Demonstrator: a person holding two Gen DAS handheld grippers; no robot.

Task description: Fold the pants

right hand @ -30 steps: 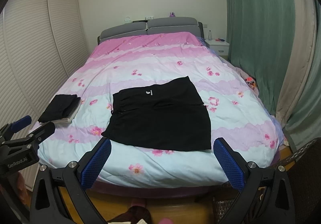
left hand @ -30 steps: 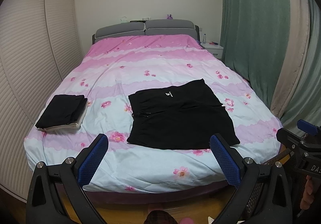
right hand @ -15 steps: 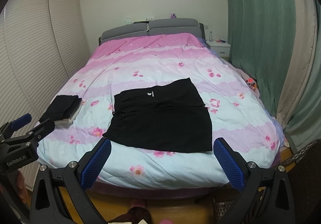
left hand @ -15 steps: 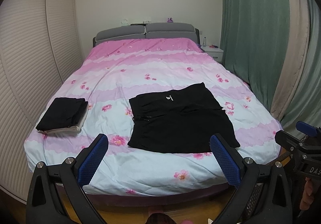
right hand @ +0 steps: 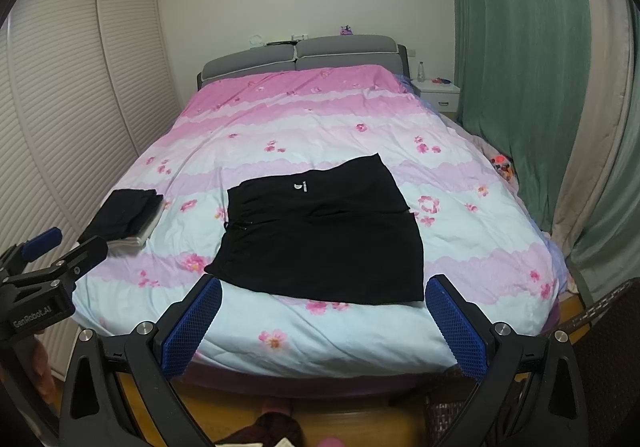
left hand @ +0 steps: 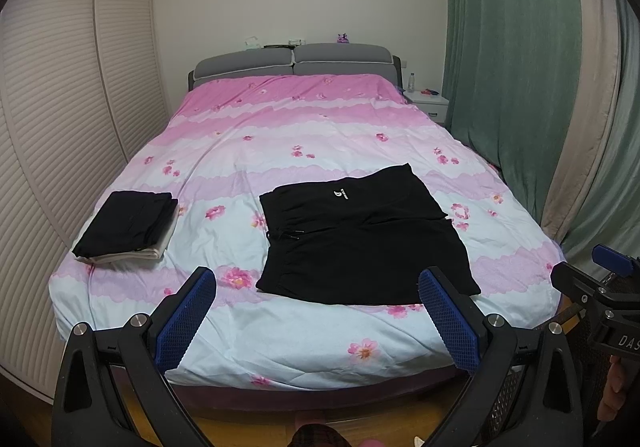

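While hovering short of the bed (left hand: 304,343), left gripper (left hand: 318,311) and right gripper (right hand: 324,317): jaws spread wide, empty. Black pants (left hand: 360,239) folded flat on quilt; folded stack (left hand: 128,223) well apart, left.

Matt black cloth pants (left hand: 362,239) lie on a smooth floral cotton-like duvet (left hand: 280,135).

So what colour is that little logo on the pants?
White, printed on the black pants; the right wrist view shows the logo best.

Dim even indoor light, sharp focus, fisheye-bent dark edges
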